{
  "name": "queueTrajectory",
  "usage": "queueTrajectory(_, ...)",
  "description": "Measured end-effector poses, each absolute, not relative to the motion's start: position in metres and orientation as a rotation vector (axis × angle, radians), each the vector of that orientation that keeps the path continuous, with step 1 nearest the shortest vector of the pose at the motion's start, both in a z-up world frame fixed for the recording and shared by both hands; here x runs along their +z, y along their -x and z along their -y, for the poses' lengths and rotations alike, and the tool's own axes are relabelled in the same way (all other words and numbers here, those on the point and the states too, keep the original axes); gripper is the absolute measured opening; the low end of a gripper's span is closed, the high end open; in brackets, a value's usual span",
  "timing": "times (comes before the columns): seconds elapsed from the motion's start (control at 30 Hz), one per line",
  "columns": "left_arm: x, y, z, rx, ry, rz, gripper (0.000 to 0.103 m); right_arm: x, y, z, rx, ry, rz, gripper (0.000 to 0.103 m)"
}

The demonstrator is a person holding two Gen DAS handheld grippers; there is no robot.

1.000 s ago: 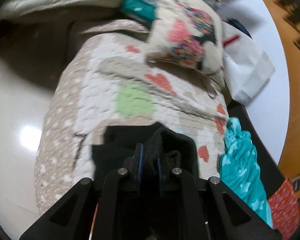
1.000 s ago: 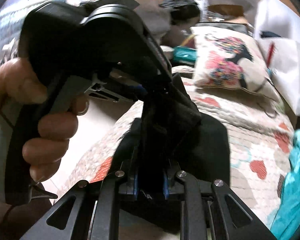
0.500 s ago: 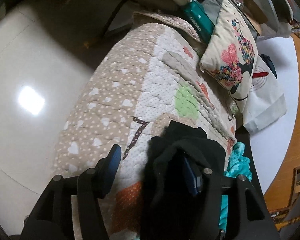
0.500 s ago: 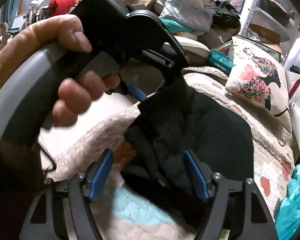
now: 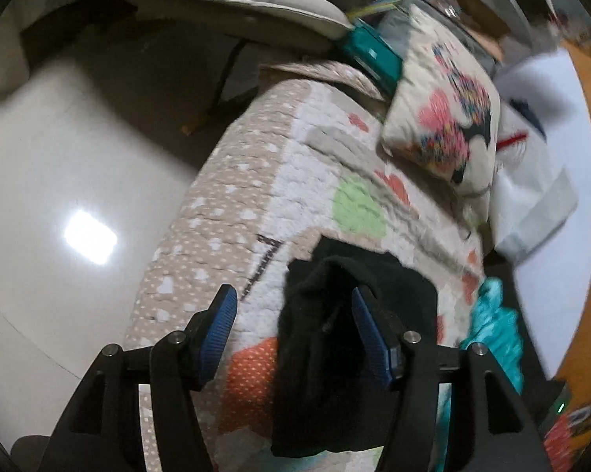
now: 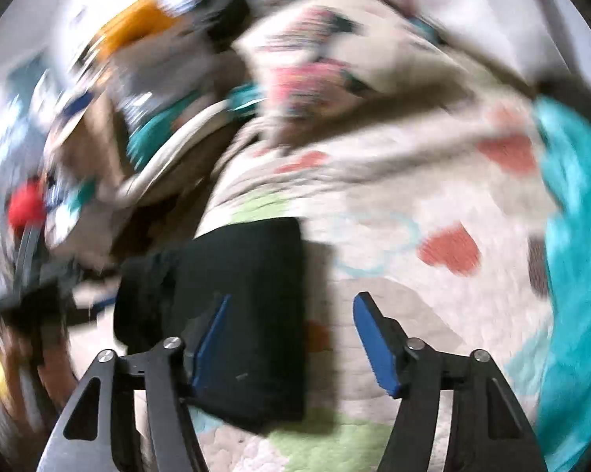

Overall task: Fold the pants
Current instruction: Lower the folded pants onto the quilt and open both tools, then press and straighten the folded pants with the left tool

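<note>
The black pants point(image 5: 354, 314) lie folded in a small bundle on the heart-patterned quilt point(image 5: 295, 181). My left gripper point(image 5: 292, 293) stands open over them. The fabric rests against the right blue pad point(image 5: 370, 338), and the left pad is clear of it. In the blurred right wrist view the pants point(image 6: 248, 295) form a flat dark rectangle on the quilt point(image 6: 433, 204). My right gripper point(image 6: 294, 295) hovers above their right edge with its jaws closing. The cloth lies under the left finger and part of the gap, and neither pad presses on it.
A bird-print cushion point(image 5: 445, 129) and a white bag point(image 5: 531, 204) lie at the far end of the quilt. A teal cloth point(image 6: 578, 236) is heaped along its right side. The glossy white floor point(image 5: 59, 196) drops away on the left. A teal box point(image 5: 370, 55) sits behind the cushion.
Both grippers were shut on the bunched black pants, then opened and let go. The pants now lie folded on the quilt. The right gripper has swung right, away from the left hand.
</note>
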State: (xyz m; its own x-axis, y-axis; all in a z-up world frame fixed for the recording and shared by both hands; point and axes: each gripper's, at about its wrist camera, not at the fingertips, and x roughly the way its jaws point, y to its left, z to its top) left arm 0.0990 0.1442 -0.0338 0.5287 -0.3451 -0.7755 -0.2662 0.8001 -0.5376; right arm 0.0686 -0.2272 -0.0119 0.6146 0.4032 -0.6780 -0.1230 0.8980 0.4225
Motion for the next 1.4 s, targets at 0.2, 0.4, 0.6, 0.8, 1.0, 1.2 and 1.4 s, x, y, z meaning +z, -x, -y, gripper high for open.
queueTrajectory(0.2, -0.059, -0.098, -0.122, -0.003, 0.568, -1.096, 0.067, -0.048, -0.072, 0.216, 0.399, -0.384, -1.002, 0.068)
queueTrajectory(0.4, -0.071, -0.088, -0.158, 0.079, 0.653, -1.112, 0.073, -0.064, -0.079, 0.222, 0.343, -0.379, -1.045, 0.074)
queueTrajectory(0.6, -0.060, -0.070, -0.188, 0.165, 0.783, -1.067, 0.072, -0.063, -0.080, 0.244, 0.220, -0.383, -1.049, 0.076)
queueTrajectory(0.8, -0.002, -0.079, -0.131, -0.025, 0.600, -0.926, 0.073, -0.055, -0.079, 0.242, 0.237, -0.404, -0.996, 0.076)
queueTrajectory(1.0, -0.056, -0.126, -0.111, 0.078, 0.496, -1.125, 0.075, -0.050, -0.077, 0.228, 0.248, -0.335, -0.983, 0.076)
queueTrajectory(1.2, -0.086, -0.112, -0.163, 0.019, 0.847, -1.132, 0.080, -0.055, -0.081, 0.231, 0.250, -0.359, -0.994, 0.076)
queueTrajectory(1.4, -0.074, -0.079, -0.187, -0.025, 0.953, -1.016, 0.080, -0.061, -0.084, 0.232, 0.268, -0.409, -1.004, 0.077)
